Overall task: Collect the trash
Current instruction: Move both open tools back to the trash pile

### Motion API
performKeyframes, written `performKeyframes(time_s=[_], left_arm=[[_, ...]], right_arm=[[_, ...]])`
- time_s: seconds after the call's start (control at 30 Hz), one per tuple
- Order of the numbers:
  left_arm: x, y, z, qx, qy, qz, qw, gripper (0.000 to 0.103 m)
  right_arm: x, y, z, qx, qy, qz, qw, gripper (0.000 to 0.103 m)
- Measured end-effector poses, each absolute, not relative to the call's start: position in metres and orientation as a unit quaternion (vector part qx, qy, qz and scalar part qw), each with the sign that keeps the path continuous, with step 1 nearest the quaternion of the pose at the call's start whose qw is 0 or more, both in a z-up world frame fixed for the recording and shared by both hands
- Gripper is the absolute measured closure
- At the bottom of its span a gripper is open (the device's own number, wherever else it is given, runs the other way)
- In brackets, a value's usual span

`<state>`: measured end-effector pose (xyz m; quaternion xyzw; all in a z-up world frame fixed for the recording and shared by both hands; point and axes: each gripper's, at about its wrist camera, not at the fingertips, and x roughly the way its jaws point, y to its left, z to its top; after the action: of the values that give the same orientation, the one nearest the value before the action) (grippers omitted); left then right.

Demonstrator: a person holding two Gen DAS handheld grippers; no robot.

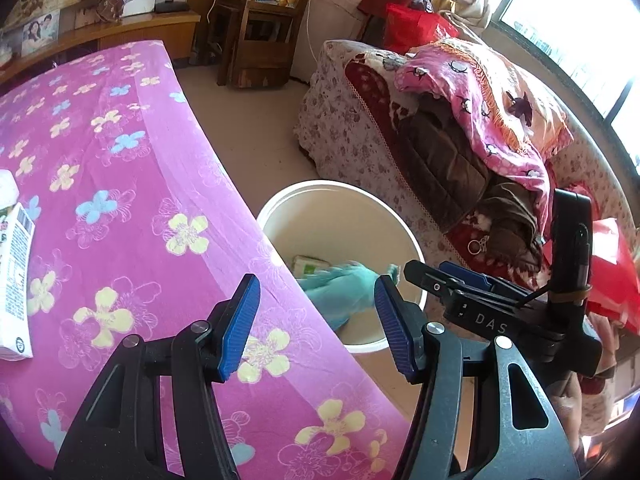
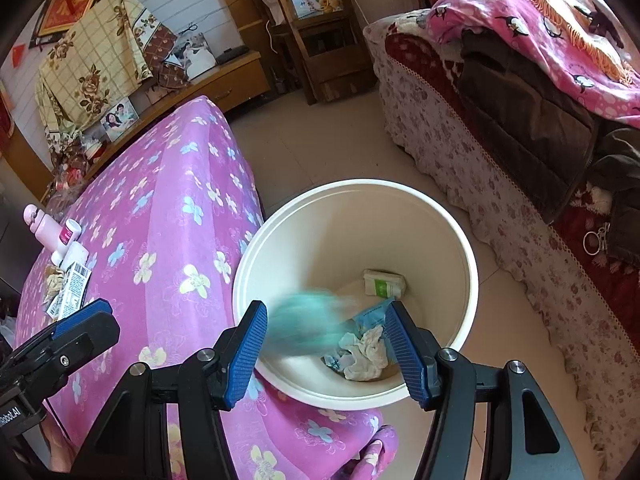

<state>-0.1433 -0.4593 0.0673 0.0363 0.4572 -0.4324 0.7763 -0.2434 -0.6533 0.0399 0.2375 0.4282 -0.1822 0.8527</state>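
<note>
White bin (image 2: 460,248) beside floral counter (image 2: 168,208); blurred teal item (image 2: 304,324) inside. Crumpled tissue (image 2: 366,354) seen from right wrist only. Left gripper (image 1: 316,326), right gripper (image 2: 326,350): fingers apart, empty.

A pink flowered tablecloth (image 2: 168,216) covers the table, spreading ahead and left of the tongs. Far ahead stands a dark wooden chair (image 2: 316,36) with a picture on its seat, beside a low wooden cabinet (image 2: 224,80) bearing framed photos (image 2: 118,118) and a floral cloth (image 2: 92,68). Right of the tongs a sofa in a flowered cover (image 2: 460,148) carries a pink fringed blanket (image 2: 552,28), a brown padded garment (image 1: 452,160) and a key ring (image 2: 594,240). Red bags (image 1: 412,26) sit at its far end.
</note>
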Motion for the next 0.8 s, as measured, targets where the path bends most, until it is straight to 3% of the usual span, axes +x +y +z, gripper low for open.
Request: performKeyframes(time_s=[0.8], left_arm=[[-0.137,-0.380,0.076,0.063,0.429,-0.345,0.832,0.045]], right_arm=[[-0.222,-0.580,0.073,0.208,0.424,-0.132,0.871,0.043]])
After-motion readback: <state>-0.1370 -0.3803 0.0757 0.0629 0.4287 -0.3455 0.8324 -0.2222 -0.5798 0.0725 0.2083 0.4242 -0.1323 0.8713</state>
